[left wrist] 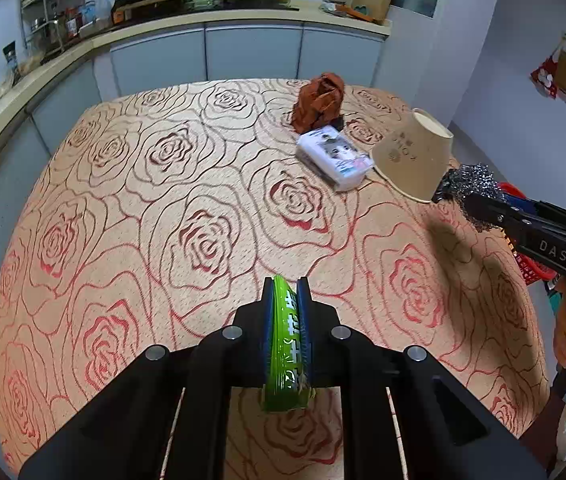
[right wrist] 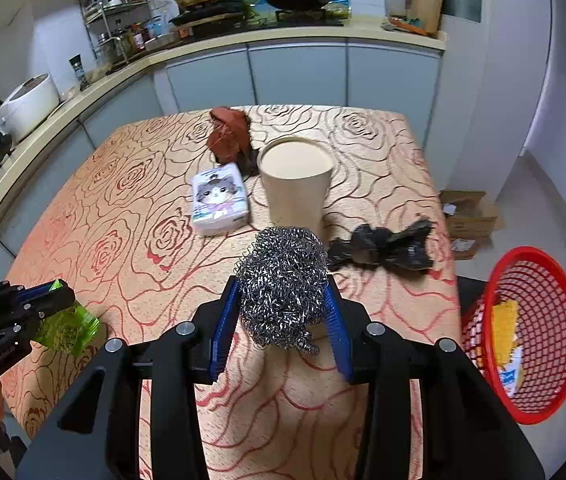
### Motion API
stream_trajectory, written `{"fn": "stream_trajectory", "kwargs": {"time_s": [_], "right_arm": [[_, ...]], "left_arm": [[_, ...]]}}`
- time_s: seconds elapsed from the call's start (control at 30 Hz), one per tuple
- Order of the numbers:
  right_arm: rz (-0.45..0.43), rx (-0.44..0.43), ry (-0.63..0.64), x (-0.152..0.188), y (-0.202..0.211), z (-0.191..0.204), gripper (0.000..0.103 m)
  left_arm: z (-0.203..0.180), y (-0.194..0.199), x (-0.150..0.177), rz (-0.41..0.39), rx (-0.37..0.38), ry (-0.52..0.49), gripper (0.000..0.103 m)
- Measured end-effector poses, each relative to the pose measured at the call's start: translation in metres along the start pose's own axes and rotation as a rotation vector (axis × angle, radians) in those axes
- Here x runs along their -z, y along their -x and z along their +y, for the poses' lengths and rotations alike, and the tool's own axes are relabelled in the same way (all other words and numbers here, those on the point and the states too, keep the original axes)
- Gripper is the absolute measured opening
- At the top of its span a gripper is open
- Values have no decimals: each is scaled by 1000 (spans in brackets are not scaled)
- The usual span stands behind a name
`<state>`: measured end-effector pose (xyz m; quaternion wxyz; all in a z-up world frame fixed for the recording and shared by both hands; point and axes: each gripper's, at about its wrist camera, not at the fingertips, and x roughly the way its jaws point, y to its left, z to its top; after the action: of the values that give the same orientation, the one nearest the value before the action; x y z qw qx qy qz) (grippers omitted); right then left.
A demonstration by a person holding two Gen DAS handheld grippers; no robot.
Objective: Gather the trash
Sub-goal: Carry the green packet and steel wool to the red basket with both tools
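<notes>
Left gripper [left wrist: 287, 320] clamping green wrapper [left wrist: 287, 344]; right gripper [right wrist: 283, 312] pinching steel-wool scourer [right wrist: 283, 284], likely heading for red basket [right wrist: 523, 412] at four o'clock.

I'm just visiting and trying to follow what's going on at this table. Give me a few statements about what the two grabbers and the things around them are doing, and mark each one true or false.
1. The left gripper is clamped on a green wrapper. True.
2. The right gripper holds the paper cup. False: it holds a steel wool scrubber; the cup stands upside down on the table.
3. The red basket sits on the middle of the table. False: it is off the table's edge, on the right of the right wrist view.
4. A tissue pack with a cat picture lies on the table beside the cup. True.
5. The red basket is empty. False: something yellow and white lies inside.
</notes>
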<state>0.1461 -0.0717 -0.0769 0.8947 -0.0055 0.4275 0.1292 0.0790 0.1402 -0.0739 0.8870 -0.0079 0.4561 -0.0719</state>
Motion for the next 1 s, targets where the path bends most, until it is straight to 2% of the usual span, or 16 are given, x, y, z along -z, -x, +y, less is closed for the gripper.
{"fn": "stream_trajectory", "kwargs": {"time_s": [0.37,1.0], "right_arm": [[-32,29,-42,11,24,-21,40],[-121,36,-99,19,72,-43,40]], "left_arm": [[-28,2,-8,-24,15,-42,10],[-64,27,-20,-110,-33,-78,10]]}}
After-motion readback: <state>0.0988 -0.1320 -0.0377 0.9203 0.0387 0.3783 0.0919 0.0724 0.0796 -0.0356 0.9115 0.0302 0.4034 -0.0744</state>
